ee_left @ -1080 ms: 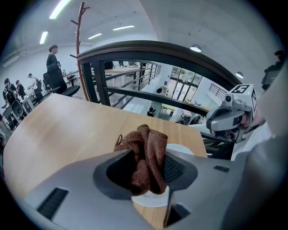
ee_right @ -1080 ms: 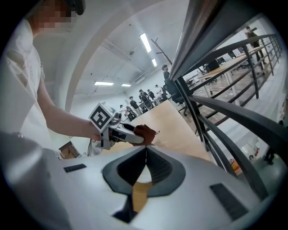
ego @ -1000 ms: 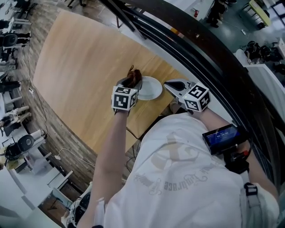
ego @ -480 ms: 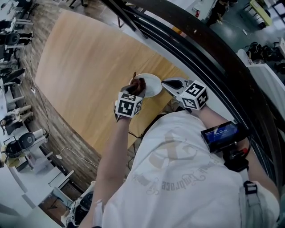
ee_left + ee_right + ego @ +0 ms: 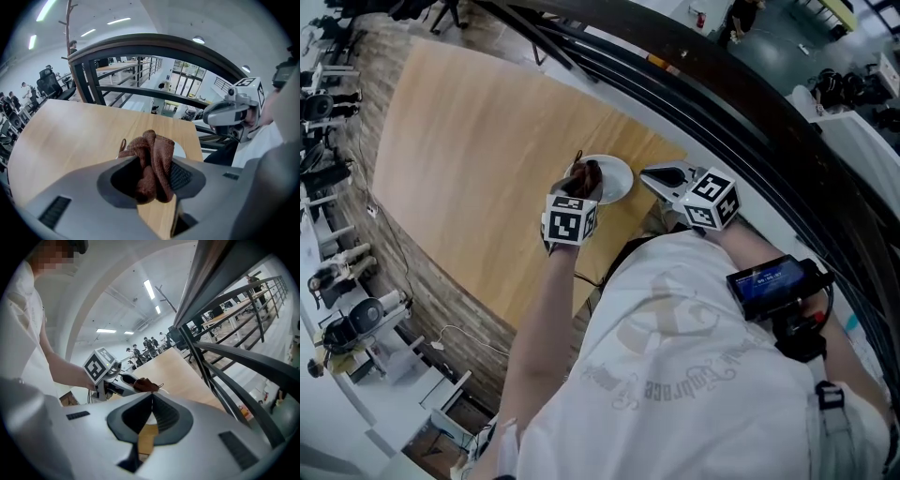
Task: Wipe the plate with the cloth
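The brown cloth (image 5: 150,145) is pinched in a bunch by the left gripper (image 5: 153,166), over the edge of the white plate (image 5: 617,178) on the table (image 5: 478,141). The right gripper (image 5: 151,399), pressed together on nothing, is held just beside. The cloth should be pressed down and swept round, and the plate steadied.

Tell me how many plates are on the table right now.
1. The white plate sits on the table near its closest corner; the left gripper holds the brown cloth at its left rim. The person's body hides some table edge, so another could be hidden.
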Tool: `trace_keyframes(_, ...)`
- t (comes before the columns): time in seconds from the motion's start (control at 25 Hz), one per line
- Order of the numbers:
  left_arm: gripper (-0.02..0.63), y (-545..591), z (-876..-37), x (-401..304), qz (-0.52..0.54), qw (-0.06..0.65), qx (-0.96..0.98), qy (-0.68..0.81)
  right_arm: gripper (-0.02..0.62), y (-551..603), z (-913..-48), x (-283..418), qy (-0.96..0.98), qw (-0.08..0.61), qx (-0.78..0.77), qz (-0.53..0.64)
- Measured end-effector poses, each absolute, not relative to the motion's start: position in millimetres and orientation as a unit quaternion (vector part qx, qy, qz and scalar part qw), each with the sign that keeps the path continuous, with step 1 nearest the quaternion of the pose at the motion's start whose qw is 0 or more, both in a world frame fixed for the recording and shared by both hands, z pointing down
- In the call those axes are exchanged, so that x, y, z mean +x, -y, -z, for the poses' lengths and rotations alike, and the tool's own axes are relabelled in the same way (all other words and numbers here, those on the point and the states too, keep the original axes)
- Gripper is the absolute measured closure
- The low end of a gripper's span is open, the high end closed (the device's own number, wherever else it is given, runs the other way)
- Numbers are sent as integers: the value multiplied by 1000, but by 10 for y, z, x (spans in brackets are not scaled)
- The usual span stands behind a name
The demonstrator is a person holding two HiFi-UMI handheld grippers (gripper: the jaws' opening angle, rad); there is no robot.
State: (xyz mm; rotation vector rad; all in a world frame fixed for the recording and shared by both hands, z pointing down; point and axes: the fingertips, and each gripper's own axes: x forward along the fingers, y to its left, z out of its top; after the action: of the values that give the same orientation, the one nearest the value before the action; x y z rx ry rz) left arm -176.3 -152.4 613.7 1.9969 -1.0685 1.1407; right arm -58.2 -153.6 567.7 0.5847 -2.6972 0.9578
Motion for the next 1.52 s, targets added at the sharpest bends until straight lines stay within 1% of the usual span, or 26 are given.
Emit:
trace_keyframes(0.36, 436, 2023, -6217, -1719, -422, 291, 759, 400, 581, 1644, -5788, -307, 905, 107, 243, -333)
trace_keyframes(0.48, 437, 2100, -6259, -1702, -416, 301, 761, 397, 581, 1666, -5791, -283, 903, 107, 249, -333)
trace_keyframes(0.84, 437, 1745, -6233, -1556, -420, 323, 758, 381, 581, 1660, -5767, -341, 906, 103, 241, -332)
trace_keyframes(1.2, 436, 1396, -6256, -1375, -426, 320, 763, 366, 581, 1606, -5778, -397, 905, 100, 234, -340)
trace_keyframes(1.52, 436, 1608, -6320, -1351, -419, 311, 766, 376, 581, 1584, -5866, -307, 898, 99, 250, -349)
